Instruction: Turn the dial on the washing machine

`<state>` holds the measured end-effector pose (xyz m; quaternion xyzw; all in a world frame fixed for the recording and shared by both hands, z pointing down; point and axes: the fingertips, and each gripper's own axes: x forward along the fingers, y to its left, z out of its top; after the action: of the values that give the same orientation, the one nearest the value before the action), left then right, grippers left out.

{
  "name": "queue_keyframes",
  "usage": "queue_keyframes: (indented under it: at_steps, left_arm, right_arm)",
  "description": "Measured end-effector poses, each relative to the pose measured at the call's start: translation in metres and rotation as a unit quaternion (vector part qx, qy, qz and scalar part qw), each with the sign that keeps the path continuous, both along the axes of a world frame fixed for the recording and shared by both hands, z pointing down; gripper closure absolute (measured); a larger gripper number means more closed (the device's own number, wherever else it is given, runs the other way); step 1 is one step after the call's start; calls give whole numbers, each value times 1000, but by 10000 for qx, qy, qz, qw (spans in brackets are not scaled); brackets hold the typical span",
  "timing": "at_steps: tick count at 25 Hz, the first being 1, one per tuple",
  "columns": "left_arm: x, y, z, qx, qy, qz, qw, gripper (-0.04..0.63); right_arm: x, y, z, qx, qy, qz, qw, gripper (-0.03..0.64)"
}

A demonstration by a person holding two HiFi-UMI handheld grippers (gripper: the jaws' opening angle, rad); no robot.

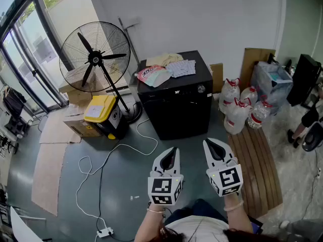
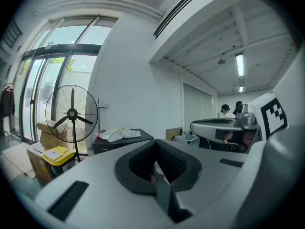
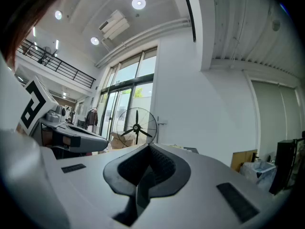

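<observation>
The task looked not yet begun, since the left gripper (image 1: pixel 172 154) and right gripper (image 1: pixel 212 146) were both clenched on nothing, near the person and well short of the far washing machine (image 1: pixel 176 110), whose dial (image 1: pixel 201 88), at its front's upper right, remained to be turned.

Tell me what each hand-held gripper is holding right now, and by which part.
Nothing is held: the left hand-held gripper and the right hand-held gripper both have their jaws together with nothing between them.
</observation>
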<state>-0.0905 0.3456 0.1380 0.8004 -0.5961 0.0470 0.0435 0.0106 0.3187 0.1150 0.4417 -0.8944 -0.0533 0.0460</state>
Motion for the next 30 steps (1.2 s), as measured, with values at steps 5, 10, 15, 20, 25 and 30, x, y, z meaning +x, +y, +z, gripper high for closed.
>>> queue_keyframes:
  at_steps: [5, 10, 15, 20, 25, 30]
  left_arm:
    - [0, 2, 2, -12, 13, 45, 10000, 578]
    - [5, -5, 3, -45, 22, 103, 9999, 578]
    - [9, -14, 5, -70, 32, 122, 9999, 578]
    - [22, -29, 5, -73, 24, 123, 9999, 578]
    - [40, -43, 9, -79, 28, 102, 9999, 578]
    - [55, -52, 13, -121, 62, 59, 9999, 578]
  right_arm:
    - [4, 0, 2, -48, -52, 126, 9999, 591]
    - [12, -8, 4, -85, -137, 214, 9996, 591]
    - [17, -15, 4, -32, -40, 248, 9997, 591]
    - [29, -28, 2, -22, -73, 190, 9998, 591]
    - [46, -41, 4, 56, -100, 177, 9998, 591]
    - [64, -53, 8, 43, -97, 173, 9998, 591]
